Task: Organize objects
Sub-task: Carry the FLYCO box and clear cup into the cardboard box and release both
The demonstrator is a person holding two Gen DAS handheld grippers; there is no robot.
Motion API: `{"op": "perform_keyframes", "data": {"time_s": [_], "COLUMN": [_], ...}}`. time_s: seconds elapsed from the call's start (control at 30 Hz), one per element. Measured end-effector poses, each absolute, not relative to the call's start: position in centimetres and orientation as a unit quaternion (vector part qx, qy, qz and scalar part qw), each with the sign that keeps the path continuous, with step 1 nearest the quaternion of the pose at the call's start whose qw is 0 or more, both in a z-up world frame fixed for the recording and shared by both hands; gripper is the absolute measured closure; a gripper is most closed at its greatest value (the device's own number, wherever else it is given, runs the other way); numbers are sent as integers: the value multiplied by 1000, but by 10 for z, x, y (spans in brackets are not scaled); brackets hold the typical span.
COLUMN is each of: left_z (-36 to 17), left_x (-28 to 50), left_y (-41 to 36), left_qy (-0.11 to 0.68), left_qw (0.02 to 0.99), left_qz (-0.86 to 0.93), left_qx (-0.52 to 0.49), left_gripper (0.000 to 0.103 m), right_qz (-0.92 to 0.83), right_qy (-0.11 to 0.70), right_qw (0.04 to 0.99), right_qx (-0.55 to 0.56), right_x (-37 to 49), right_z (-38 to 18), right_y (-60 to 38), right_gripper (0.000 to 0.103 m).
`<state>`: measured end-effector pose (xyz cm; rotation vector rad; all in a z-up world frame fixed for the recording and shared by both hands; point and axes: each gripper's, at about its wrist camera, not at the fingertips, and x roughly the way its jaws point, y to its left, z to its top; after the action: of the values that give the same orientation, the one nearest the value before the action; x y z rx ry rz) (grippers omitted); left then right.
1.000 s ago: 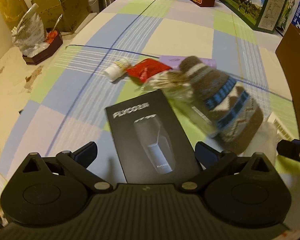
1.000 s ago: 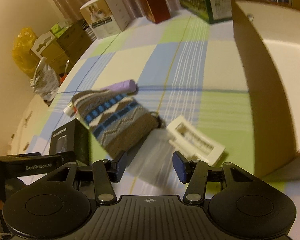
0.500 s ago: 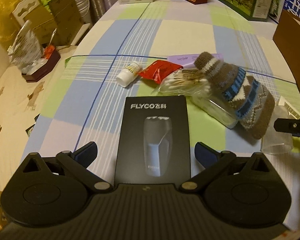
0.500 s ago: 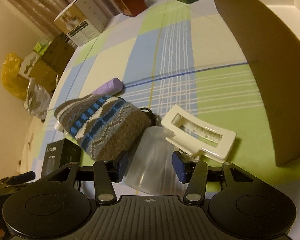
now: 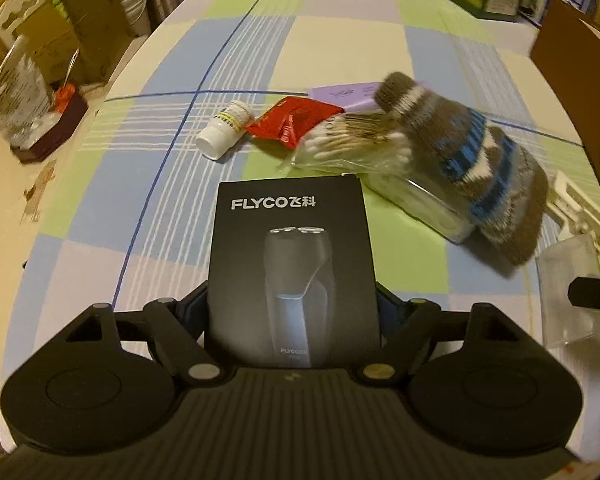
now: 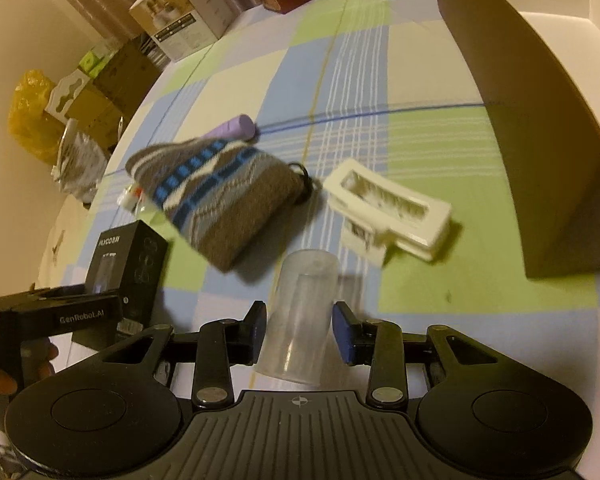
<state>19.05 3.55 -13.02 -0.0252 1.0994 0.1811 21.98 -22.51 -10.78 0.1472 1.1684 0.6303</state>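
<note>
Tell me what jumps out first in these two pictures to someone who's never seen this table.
The black FLYCO box dominates the left view, standing between the left gripper fingers, which press on its sides. In the right view a clear plastic cup lies on its side between the right gripper fingers, which sit close beside it. Behind it the brown and blue knit pouch and white hair clip lie on the checked tablecloth.

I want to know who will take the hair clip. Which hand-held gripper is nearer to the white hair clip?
Right. The right hand-held gripper straddles the clear plastic cup, with the white hair clip just beyond. The left hand-held gripper sits at the black shaver box, farther away.
</note>
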Motion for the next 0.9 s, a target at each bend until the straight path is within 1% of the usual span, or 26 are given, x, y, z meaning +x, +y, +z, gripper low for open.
{"op": "perform_keyframes", "data": {"time_s": [0.17, 0.3, 0.47, 0.9], "left_z": [-130, -127, -118, -74], "left_x": [171, 150, 130, 129], "left_y": [31, 24, 11, -30], "left_qy": [521, 526, 524, 489], "left_qw": [851, 849, 851, 872], "left_qz": [64, 47, 29, -5], "left_qx": [-17, -23, -22, -14], "left_gripper": [27, 27, 27, 27], "right_qz": [294, 298, 305, 318], "right_qy": [546, 547, 536, 496], "right_qw": [782, 780, 784, 804], "right_qx": [63, 71, 75, 80], "right_x": [205, 198, 191, 185], "right_z": [-106, -102, -95, -56], "right_y": [-240, -253, -261, -282], "right_gripper": [70, 74, 74, 74]}}
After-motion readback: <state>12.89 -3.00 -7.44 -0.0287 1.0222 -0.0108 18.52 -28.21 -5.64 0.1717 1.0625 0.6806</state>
